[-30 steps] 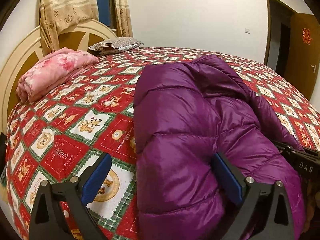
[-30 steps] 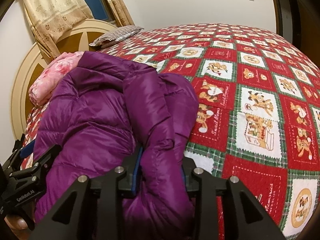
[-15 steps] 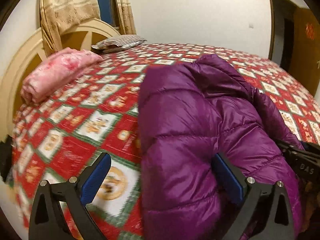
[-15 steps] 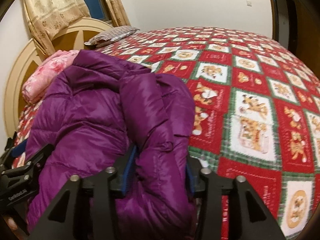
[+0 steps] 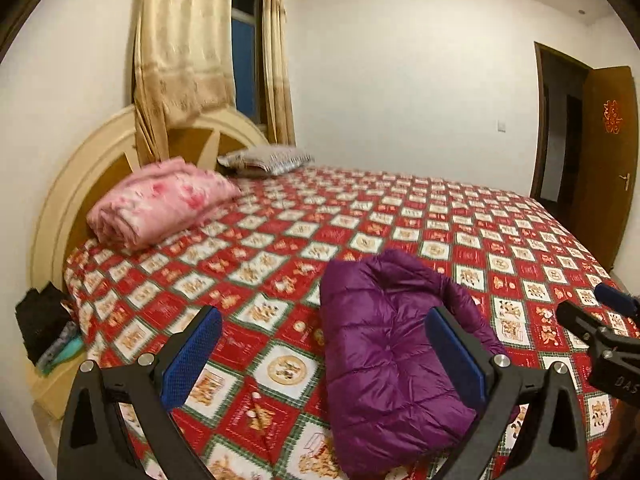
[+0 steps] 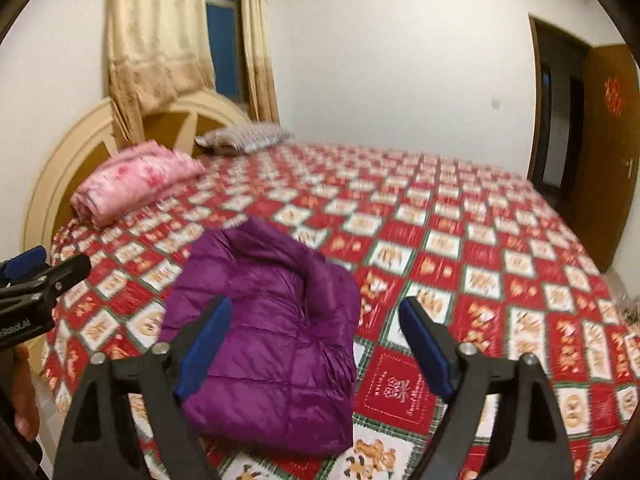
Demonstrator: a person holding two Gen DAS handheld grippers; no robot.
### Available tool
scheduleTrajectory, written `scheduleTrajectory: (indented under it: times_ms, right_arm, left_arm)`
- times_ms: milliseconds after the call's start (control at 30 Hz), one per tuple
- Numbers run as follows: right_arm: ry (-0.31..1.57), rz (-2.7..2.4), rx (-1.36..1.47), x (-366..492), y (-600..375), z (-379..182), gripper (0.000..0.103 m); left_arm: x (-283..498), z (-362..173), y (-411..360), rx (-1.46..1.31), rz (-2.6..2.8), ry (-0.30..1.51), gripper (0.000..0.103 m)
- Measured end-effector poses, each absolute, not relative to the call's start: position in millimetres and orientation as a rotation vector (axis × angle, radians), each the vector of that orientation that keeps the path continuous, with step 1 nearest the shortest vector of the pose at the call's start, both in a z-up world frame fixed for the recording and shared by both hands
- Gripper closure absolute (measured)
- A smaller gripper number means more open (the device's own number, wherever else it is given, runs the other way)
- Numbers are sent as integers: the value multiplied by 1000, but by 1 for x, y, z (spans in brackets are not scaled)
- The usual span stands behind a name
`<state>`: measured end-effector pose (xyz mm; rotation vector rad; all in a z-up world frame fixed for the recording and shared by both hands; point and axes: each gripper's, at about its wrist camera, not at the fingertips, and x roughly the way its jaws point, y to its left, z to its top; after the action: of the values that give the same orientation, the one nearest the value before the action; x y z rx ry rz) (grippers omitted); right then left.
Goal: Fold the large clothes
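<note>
Since everything I do next hangs on how the bundle lies relative to my two tools, I read the scene from my left side across. On the far left of the bed (image 5: 520,216), up by the headboard (image 5: 56,204), a rolled pink blanket (image 5: 160,200) sits with a grey pillow (image 5: 264,158) just beyond it; both are well apart from my work.

My left gripper (image 5: 324,356) has its blue pads spread wide with nothing between them. From its camera the purple down jacket (image 5: 384,352) lies ahead and below, offset toward the right-hand pad, so this tool looks mostly onto bare patterned bedspread and only the jacket's left edge falls inside its span.

The jacket rests on the near part of the bed as a folded, puffy block. Its long axis runs away from me, from the near edge toward the far wall, with the bulkier rolled end, which I take for the collar or hood, at the far end.

My right gripper (image 6: 316,340) is opening, its pads apart, and nothing is pinched between them; the jacket (image 6: 272,328) lies below, shifted toward the left pad. So the bundle sits between the two tools, each one slightly outboard of it.

I judge neither hand clearly nearer. If another fold is wanted, it would go across that long axis, both tools coming in from the near end.
</note>
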<state>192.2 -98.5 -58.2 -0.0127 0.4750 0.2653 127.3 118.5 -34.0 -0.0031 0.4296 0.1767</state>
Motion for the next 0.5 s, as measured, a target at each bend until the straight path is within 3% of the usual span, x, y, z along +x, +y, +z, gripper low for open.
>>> scheduleTrajectory:
  times_ms: [500]
  right_arm:
    - [412, 289, -8, 169, -96, -43, 13]
  left_arm:
    - [109, -28, 116, 22, 186, 417, 1]
